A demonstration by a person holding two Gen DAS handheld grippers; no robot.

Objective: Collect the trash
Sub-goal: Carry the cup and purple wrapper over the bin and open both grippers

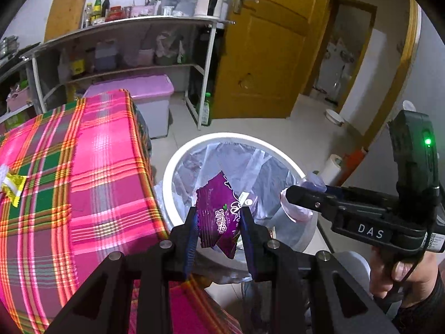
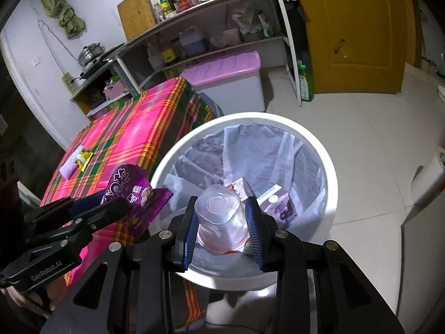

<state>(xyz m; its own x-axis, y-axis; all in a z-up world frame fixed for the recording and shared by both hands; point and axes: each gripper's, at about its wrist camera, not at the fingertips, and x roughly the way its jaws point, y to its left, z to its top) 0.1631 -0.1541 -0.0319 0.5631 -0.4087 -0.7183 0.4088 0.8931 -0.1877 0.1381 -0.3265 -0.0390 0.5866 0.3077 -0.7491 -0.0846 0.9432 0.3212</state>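
Note:
My left gripper [image 1: 219, 217] is shut on a purple snack wrapper [image 1: 219, 208] and holds it over the near rim of the white trash bin [image 1: 178, 161]. The same wrapper [image 2: 133, 194] shows at the left of the right wrist view. My right gripper [image 2: 221, 217] is shut on a clear plastic cup [image 2: 219, 217], held bottom-forward above the bin [image 2: 331, 167]. The bin has a grey liner and holds a purple carton [image 2: 281, 208] and other packaging. A yellow wrapper [image 1: 12, 188] and a white piece lie on the plaid tablecloth [image 1: 91, 167]; they also show in the right wrist view [image 2: 83, 160].
The bin stands on the tiled floor against the table's right edge. A metal shelf [image 1: 125, 27] with bottles stands behind, a pink-lidded storage box [image 1: 150, 94] under it. A yellow door [image 1: 264, 55] is beyond. A paper roll [image 1: 332, 167] stands right of the bin.

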